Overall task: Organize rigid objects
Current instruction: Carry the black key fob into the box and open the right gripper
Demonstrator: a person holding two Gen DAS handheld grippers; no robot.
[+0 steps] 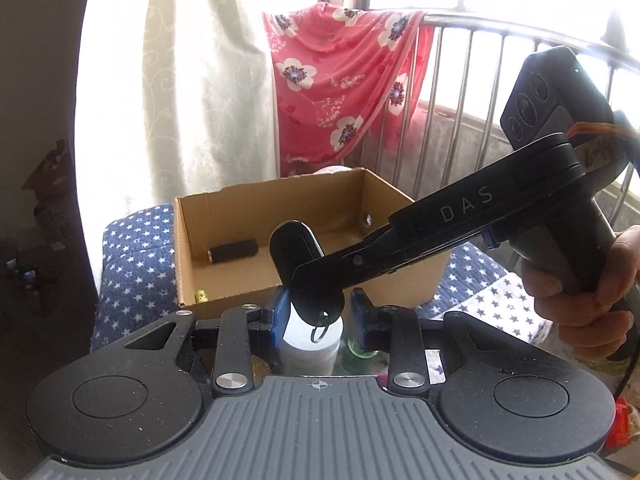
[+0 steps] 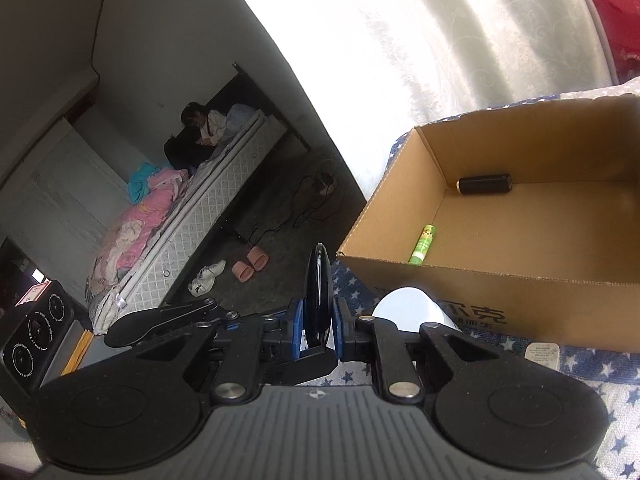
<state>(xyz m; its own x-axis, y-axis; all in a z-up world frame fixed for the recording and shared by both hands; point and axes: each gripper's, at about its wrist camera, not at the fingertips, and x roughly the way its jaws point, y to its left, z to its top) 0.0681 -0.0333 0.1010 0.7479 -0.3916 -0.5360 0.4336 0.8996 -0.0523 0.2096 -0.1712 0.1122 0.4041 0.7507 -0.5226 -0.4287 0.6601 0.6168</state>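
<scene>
An open cardboard box sits on a star-patterned blue cloth. Inside lie a black cylinder and a green glue stick, whose tip shows in the left wrist view. My right gripper is shut on a flat black oval key fob with a key ring, held near the box's front wall. My left gripper is open just below it, its blue pads on either side of a white cylindrical container.
A green bottle top stands beside the white container. A small white packet lies on the cloth. A metal railing with a red floral cloth stands behind the box. A bed and slippers are on the far floor.
</scene>
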